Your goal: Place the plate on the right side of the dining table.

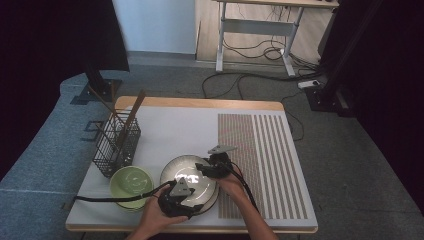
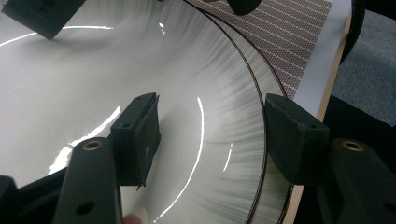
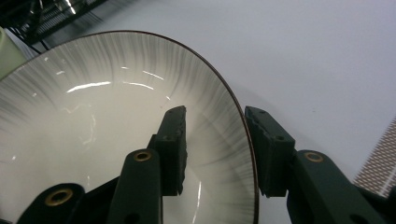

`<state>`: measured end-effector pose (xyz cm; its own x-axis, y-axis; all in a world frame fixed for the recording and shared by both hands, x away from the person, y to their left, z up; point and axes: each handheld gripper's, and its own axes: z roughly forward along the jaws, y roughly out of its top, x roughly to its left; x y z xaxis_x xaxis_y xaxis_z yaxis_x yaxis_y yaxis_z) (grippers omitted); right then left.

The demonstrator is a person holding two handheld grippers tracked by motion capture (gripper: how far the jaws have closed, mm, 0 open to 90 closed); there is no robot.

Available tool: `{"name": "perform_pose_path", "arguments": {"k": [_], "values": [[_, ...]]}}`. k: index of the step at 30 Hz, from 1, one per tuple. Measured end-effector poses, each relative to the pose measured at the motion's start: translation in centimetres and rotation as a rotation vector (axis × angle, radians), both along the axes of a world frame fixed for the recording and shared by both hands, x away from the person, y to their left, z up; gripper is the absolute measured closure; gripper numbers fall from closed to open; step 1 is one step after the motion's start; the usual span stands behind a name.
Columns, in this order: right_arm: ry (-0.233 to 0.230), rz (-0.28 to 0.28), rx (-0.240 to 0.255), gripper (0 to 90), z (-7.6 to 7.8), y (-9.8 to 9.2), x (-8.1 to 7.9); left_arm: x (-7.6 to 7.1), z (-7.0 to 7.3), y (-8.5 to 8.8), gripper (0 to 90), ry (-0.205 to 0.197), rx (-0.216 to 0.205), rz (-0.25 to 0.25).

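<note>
A white plate [image 1: 187,175] with grey streaks and a dark rim lies on a second plate near the table's front edge. My left gripper [image 1: 184,196] is at its near rim. In the left gripper view the plate [image 2: 140,60] runs between the wide-apart jaws of the left gripper [image 2: 212,135], one over the inside and one outside the rim, with neither pad pressing. My right gripper [image 1: 204,170] is at the plate's right rim. In the right gripper view its jaws [image 3: 215,135] straddle the rim of the plate [image 3: 93,130] with a gap still showing.
A green bowl [image 1: 131,182] sits just left of the plates. Behind it stands a black wire basket [image 1: 116,145] holding chopsticks. A striped mat [image 1: 260,165] covers the table's right part. The table's front edge is close under both hands.
</note>
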<state>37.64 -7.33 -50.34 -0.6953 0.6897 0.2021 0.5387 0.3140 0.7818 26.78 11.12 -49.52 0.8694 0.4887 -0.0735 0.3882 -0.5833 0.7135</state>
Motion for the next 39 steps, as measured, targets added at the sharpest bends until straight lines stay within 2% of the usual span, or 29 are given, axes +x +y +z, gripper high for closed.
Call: {"name": "perform_pose_path", "arguments": {"k": [2,3,5,7,11,14,19,26,31,33,39], "values": [[0.002,0.001,0.008,63.1,0.0,0.0,0.0,0.0,0.0,0.0,37.5,0.002,0.000,0.000],[0.003,-0.016,0.027,68.3,0.0,-0.2,0.1,0.0,0.0,0.0,37.5,0.005,0.001,-0.001],[0.009,-0.023,0.046,70.5,-0.1,-0.4,0.2,0.0,0.0,0.0,37.5,0.007,0.001,-0.001],[0.034,-0.032,0.092,73.5,-0.2,-0.8,0.4,0.0,-0.1,0.0,37.4,0.006,0.002,-0.001],[0.067,-0.022,0.131,77.5,-0.2,-1.4,0.6,-0.1,-0.1,0.0,37.8,0.002,0.008,-0.004],[0.061,-0.026,0.149,81.1,0.2,-2.1,0.6,0.0,-0.1,0.0,38.6,-0.003,0.011,0.002],[0.042,-0.046,0.142,82.4,0.6,-2.7,0.5,0.0,-0.1,0.0,39.8,-0.011,0.018,0.013],[0.009,-0.046,0.128,84.1,1.2,-3.4,0.2,0.0,-0.1,0.0,39.8,-0.018,0.027,0.022],[0.008,-0.058,0.128,85.1,1.5,-4.4,0.1,0.0,-0.2,0.0,40.2,-0.017,0.030,0.030],[-0.005,-0.058,0.109,85.0,1.6,-4.6,-0.1,0.0,-0.2,0.0,40.1,-0.016,0.030,0.029],[-0.003,-0.064,0.106,84.6,1.5,-4.7,-0.2,0.0,-0.2,-0.1,39.9,-0.017,0.032,0.024]]}}
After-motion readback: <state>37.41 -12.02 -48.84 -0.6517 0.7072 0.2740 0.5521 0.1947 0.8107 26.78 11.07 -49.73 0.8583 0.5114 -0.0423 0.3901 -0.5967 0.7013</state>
